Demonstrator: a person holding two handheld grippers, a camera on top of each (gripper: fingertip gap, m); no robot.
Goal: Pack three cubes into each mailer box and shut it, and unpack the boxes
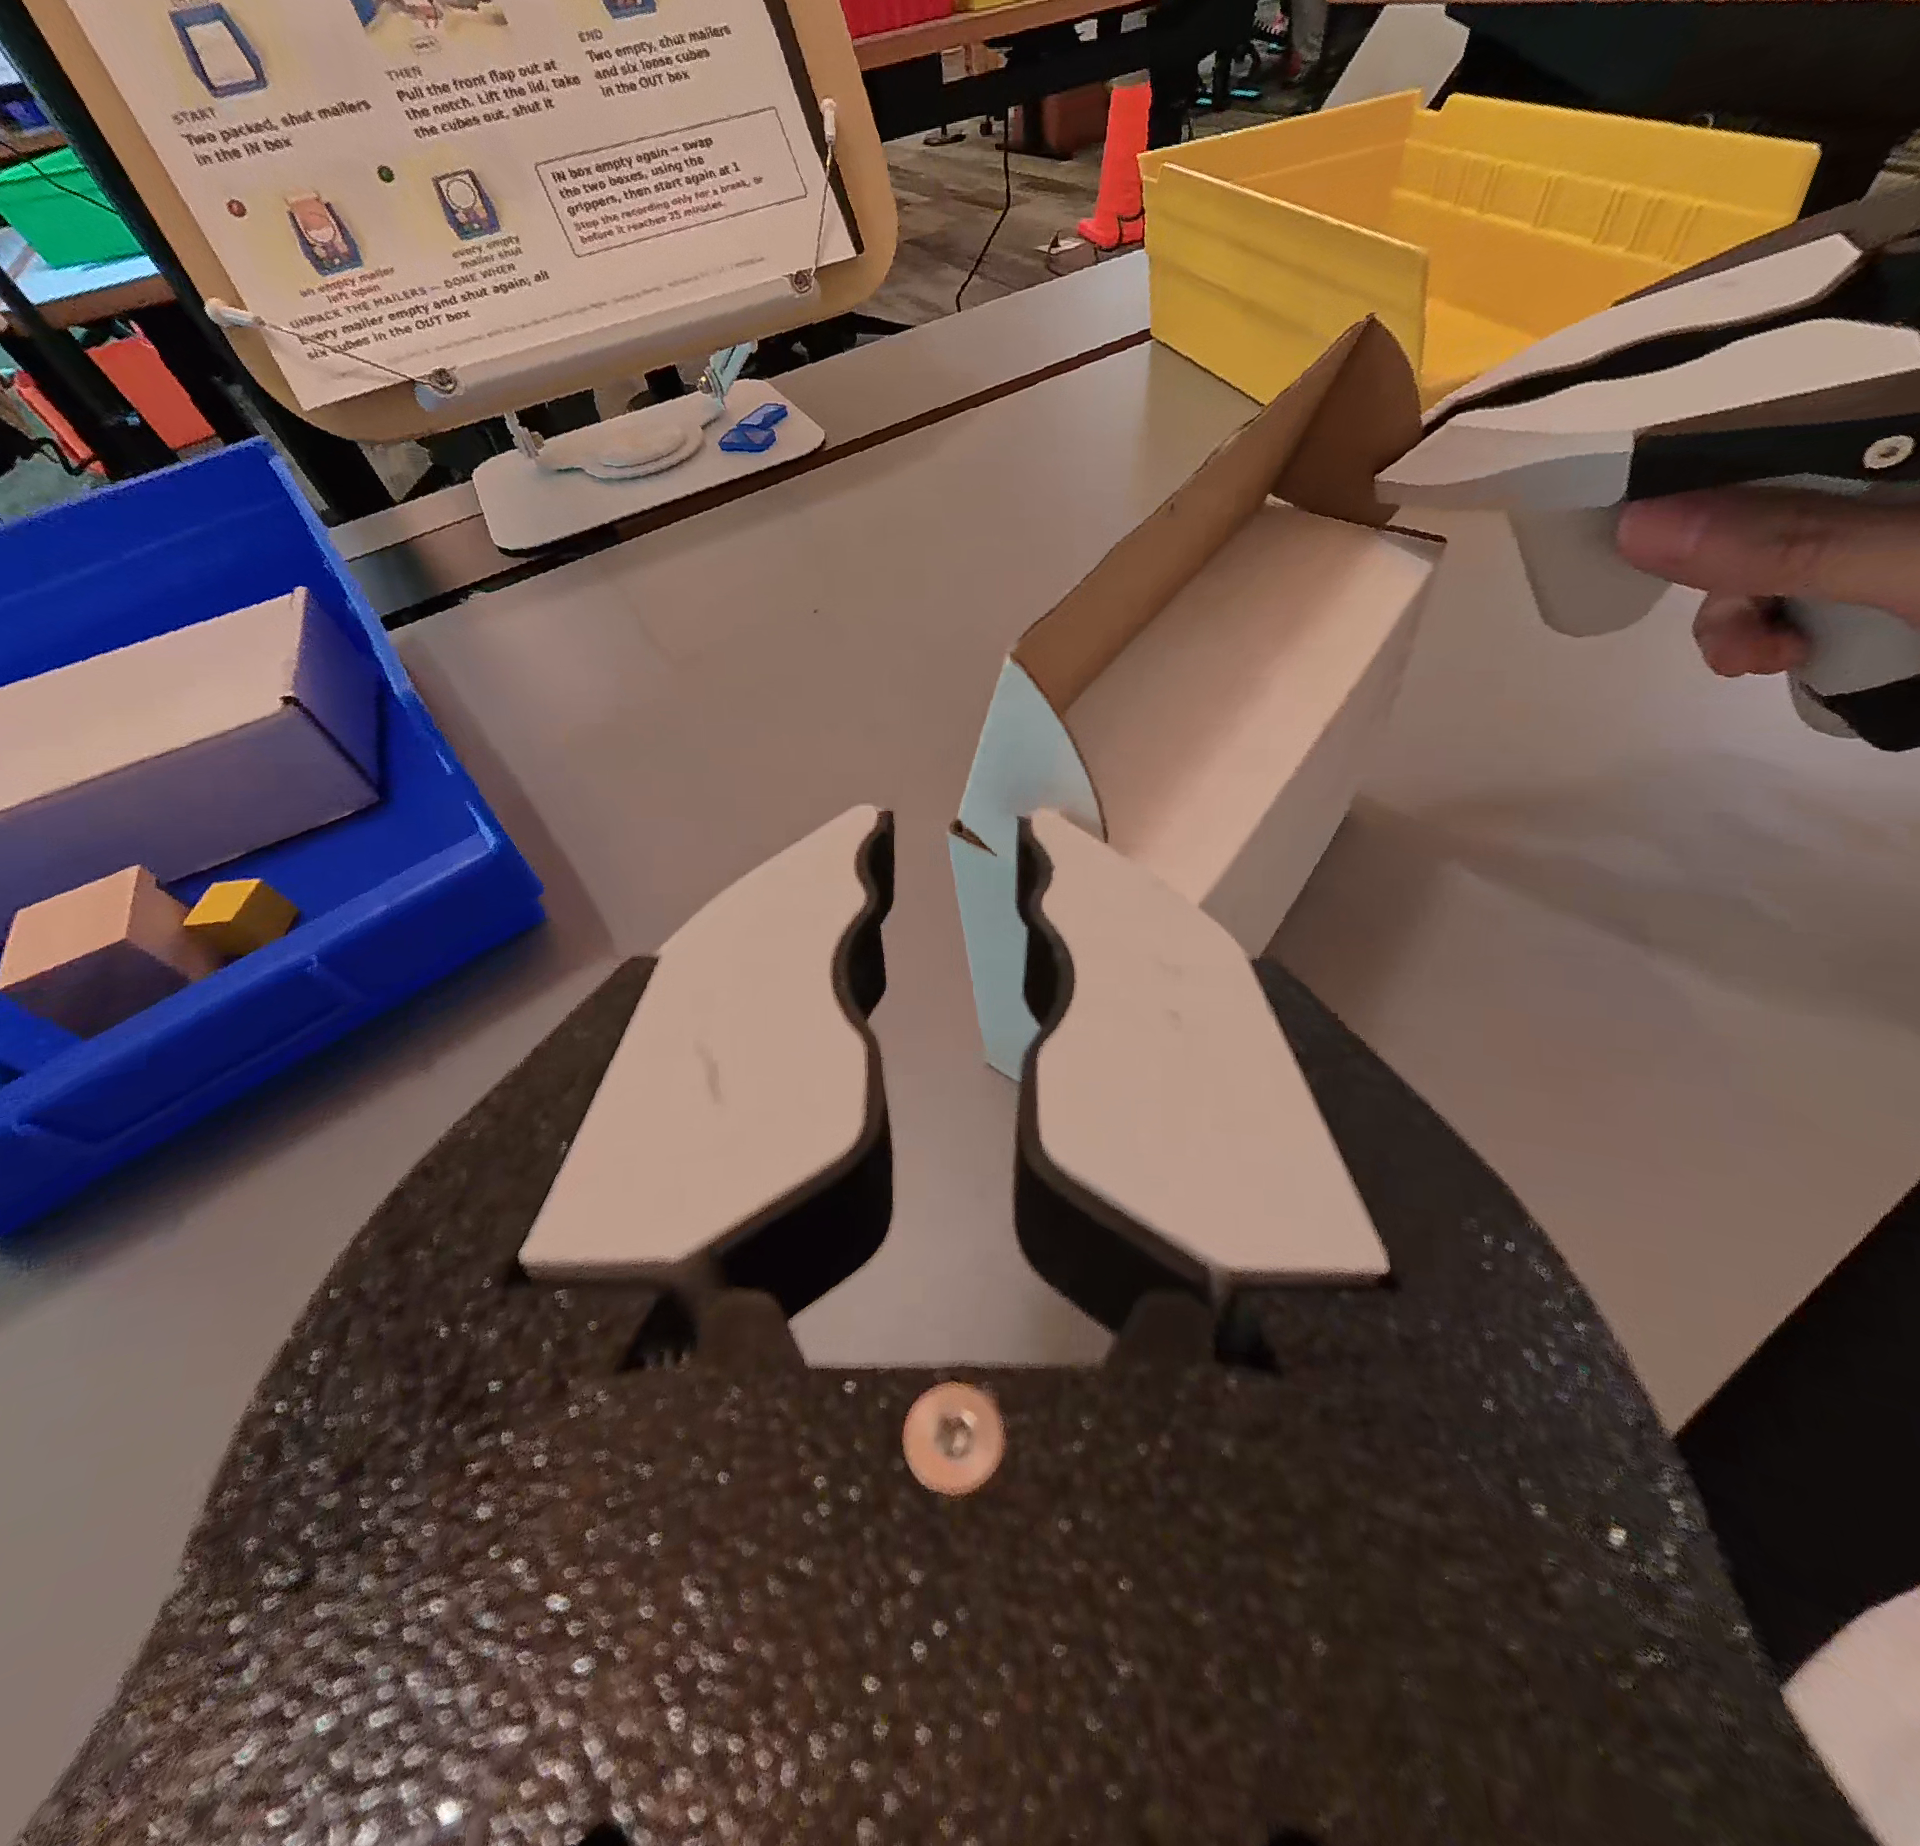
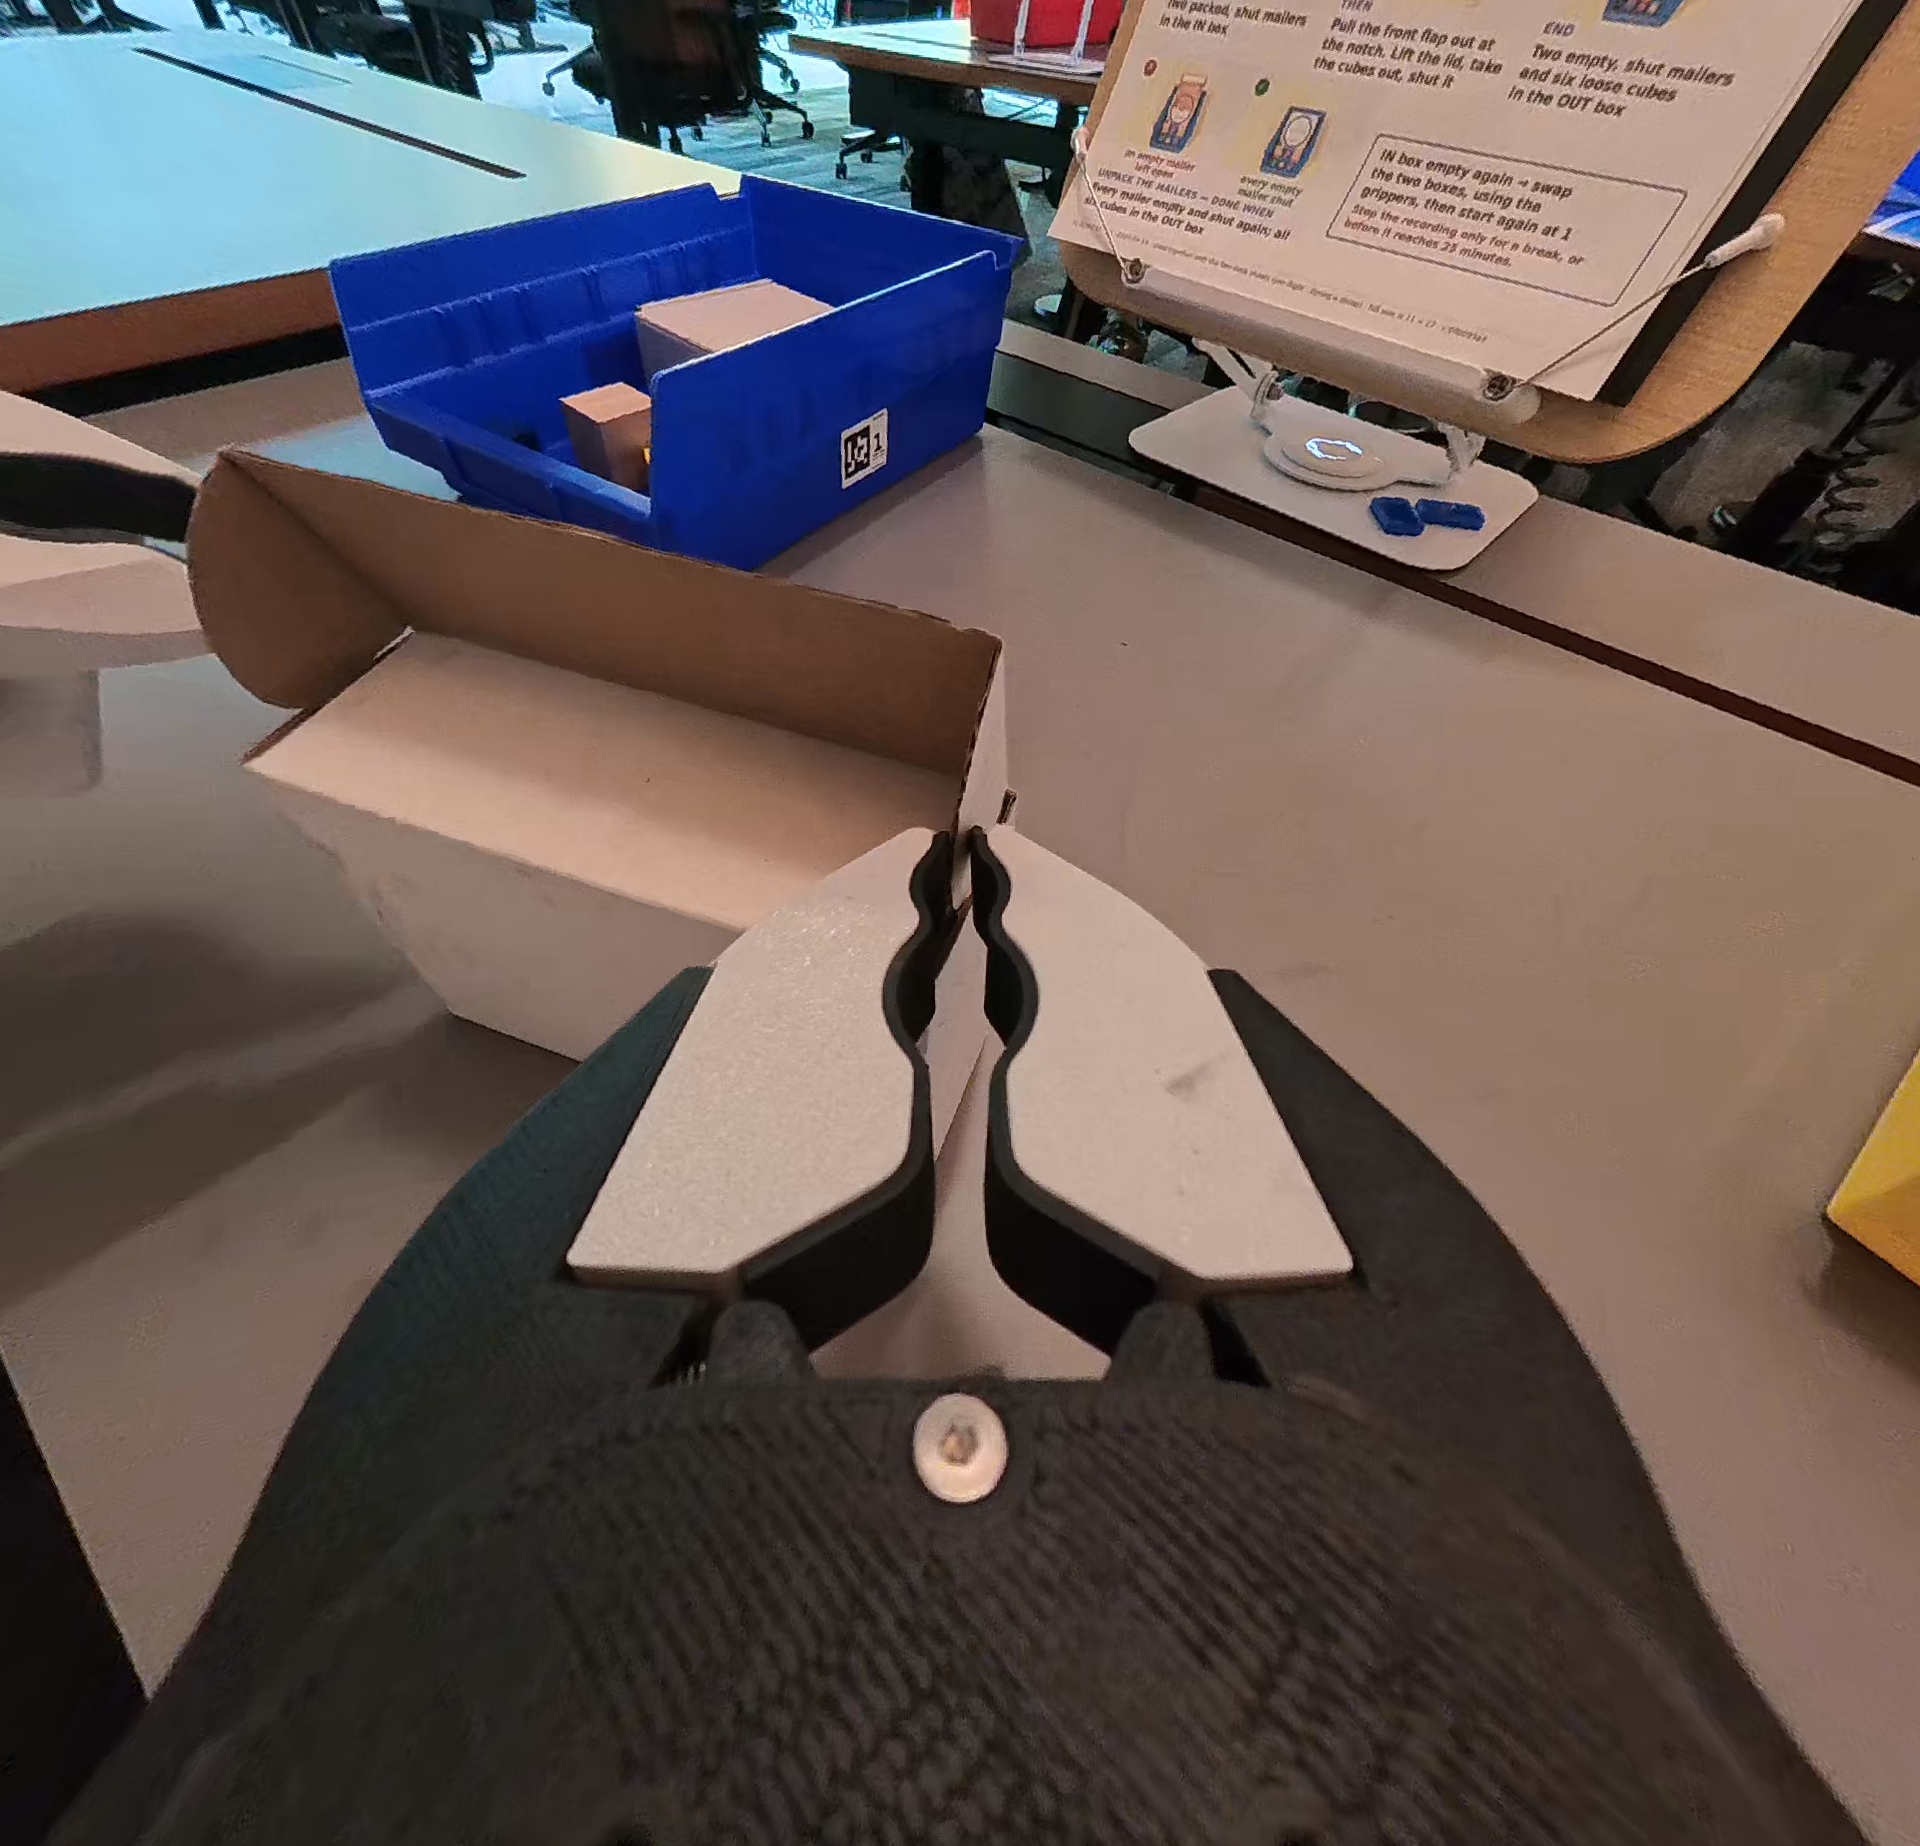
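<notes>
I hold the mailer box [image 2: 582, 820] in the middle of the table [image 2: 1403, 861], between the blue bin [image 2: 727, 446] and the yellow bin [image 1: 1455, 238]. My right gripper [image 2: 968, 846] is nearly closed and pinches the side flap at one end. My left gripper [image 1: 956, 840] is narrow but with a gap, and I cannot tell if it grips the other end flap. If I pull unevenly, the cardboard can tear or the box can twist. The lid covers the inside, so any cubes there are hidden.

Left gripper [image 1: 956, 840] fingers [image 1: 1143, 1027] standing apart, straddling white mailer box's [image 1: 1247, 716] near corner flap; right gripper [image 1: 1397, 482] beyond, pinching far flap.
</notes>
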